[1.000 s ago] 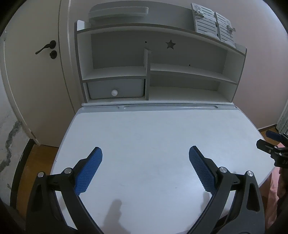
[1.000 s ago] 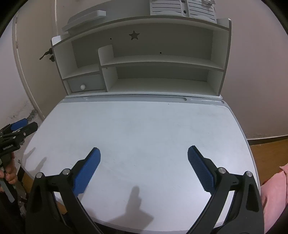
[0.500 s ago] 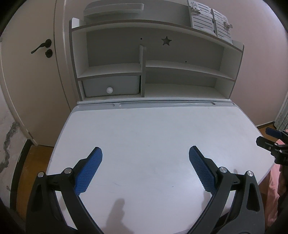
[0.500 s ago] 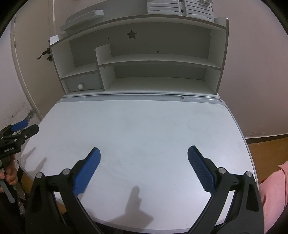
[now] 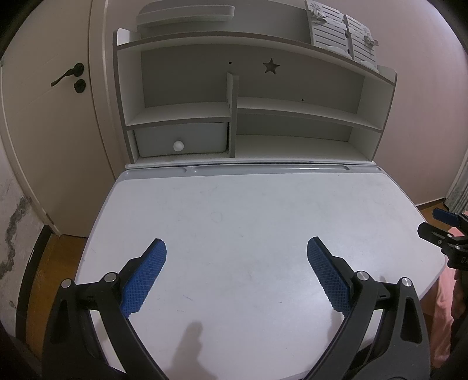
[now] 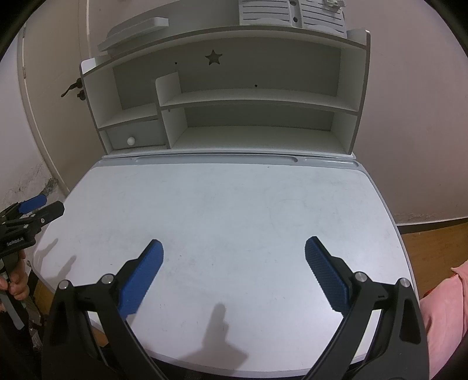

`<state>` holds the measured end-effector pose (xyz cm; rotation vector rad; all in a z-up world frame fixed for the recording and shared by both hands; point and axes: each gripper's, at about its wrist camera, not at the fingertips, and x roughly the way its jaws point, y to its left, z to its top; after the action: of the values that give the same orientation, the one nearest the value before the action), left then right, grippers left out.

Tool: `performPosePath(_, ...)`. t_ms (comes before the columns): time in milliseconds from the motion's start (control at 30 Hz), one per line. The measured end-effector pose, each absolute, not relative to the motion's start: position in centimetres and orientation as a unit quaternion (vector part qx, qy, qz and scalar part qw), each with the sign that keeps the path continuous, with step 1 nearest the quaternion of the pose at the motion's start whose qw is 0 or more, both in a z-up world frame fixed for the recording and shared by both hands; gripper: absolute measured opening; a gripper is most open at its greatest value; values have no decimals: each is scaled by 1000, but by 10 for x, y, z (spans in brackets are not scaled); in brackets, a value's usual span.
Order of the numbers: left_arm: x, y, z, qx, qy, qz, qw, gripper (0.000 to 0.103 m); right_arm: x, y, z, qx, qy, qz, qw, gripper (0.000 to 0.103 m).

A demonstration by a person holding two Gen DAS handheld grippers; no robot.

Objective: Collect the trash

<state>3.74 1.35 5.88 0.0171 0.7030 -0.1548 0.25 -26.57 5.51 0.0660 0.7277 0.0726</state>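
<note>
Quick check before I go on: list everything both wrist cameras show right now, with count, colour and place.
desk: one, white top with grey rim, below both grippers; no trash visible on it.
shelf unit: one, white, at the desk's back edge; its open shelves look bare.
drawer: one, pale grey with a white knob, lower left of the shelf unit, closed.
tray: one, grey, on top of the shelf unit, left.
slatted stand: one, grey, on top of the shelf unit, right.
door: one, cream with a dark handle, left of the desk.
left gripper: one, black with blue pads, open, over the desk's near edge.
right gripper: one, same colours, open, over the desk's near edge.
</note>
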Motion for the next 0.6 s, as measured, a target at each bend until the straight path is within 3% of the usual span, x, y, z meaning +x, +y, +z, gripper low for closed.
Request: performPosePath(600, 35, 10, 60, 11, 342, -81, 936, 94, -2, -269, 55, 33, 352, 36, 935, 94)
